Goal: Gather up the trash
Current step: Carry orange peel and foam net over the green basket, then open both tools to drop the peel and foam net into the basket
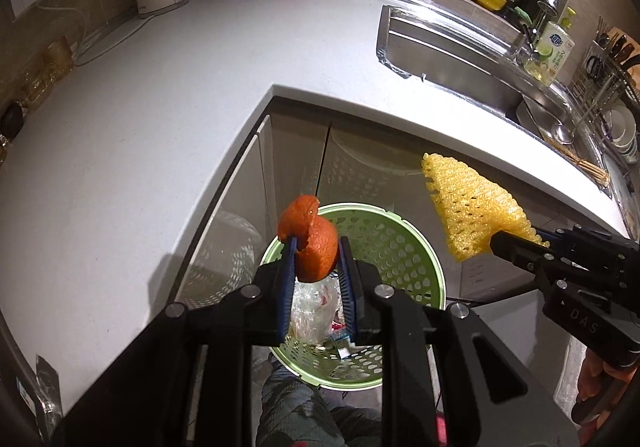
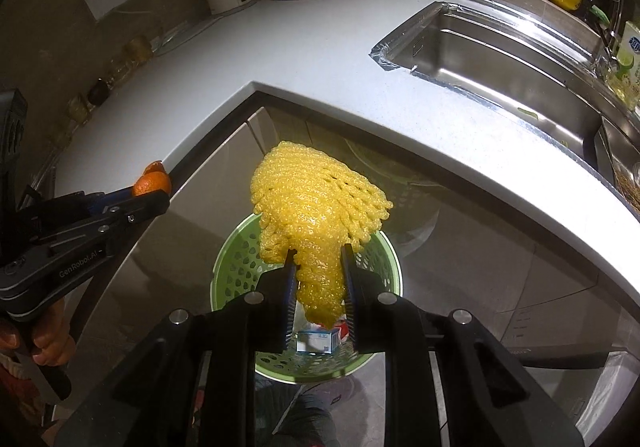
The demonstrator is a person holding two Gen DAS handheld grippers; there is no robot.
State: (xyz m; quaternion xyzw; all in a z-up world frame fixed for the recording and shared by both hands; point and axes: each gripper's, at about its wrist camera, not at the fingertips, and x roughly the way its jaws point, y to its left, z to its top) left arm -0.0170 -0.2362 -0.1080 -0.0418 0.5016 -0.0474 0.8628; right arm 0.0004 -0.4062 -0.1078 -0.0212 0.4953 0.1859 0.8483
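1. A curl of orange peel [image 1: 308,247] is pinched in the left tool [image 1: 317,259], its blue pads [image 1: 289,275] narrowed on the rind; it is held above the green perforated basket [image 1: 404,243].
2. A yellow foam fruit net [image 2: 316,215] is clamped in the right tool [image 2: 319,279]; it is held over the same basket [image 2: 236,271], which stands on the floor beside the white desk [image 2: 360,87].
3. Crumpled clear plastic [image 1: 310,307] and a small blue-and-white box [image 2: 318,341] are seen lying inside the basket.
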